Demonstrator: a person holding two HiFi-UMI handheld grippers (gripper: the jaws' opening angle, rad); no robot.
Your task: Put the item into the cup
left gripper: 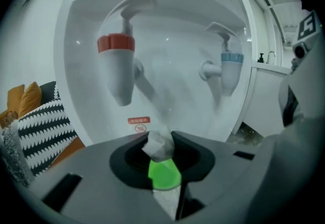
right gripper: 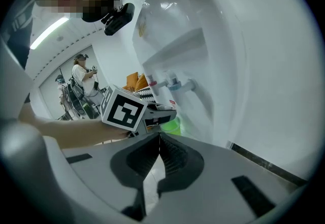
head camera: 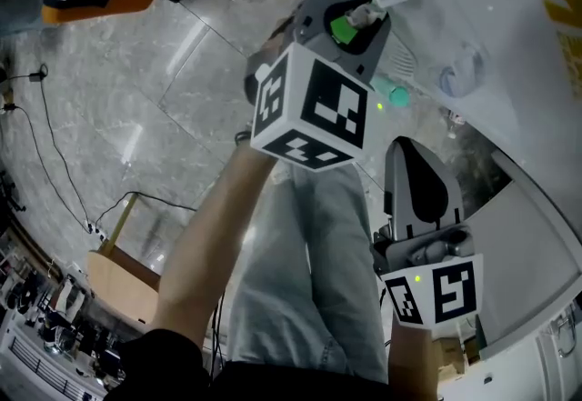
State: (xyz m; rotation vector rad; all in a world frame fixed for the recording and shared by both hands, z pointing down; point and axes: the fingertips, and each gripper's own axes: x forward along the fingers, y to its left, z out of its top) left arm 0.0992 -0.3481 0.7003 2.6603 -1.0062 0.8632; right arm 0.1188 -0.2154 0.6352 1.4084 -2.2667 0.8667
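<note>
My left gripper (head camera: 356, 22) is up in front of a white water dispenser (head camera: 491, 17), below its red tap (left gripper: 117, 60) and left of the blue tap (left gripper: 231, 68). Its jaws are closed on a translucent green cup (left gripper: 163, 174). A crumpled white item (left gripper: 159, 144) sits at the cup's top, just past the jaw tips. From the right gripper view the cup (right gripper: 171, 125) hangs under the left gripper (right gripper: 167, 116), close to the dispenser's recess. My right gripper (head camera: 409, 146) is lower and nearer to me, shut, its ridged pads (right gripper: 170, 154) meeting with nothing between them.
A teal object (head camera: 393, 95) lies by the dispenser's base. A white cabinet (head camera: 536, 245) stands to the right. A black-and-white cushion (left gripper: 45, 131) and orange seat are on the left. Cables (head camera: 55, 163) run over the grey floor. Other people (right gripper: 81, 78) stand far behind.
</note>
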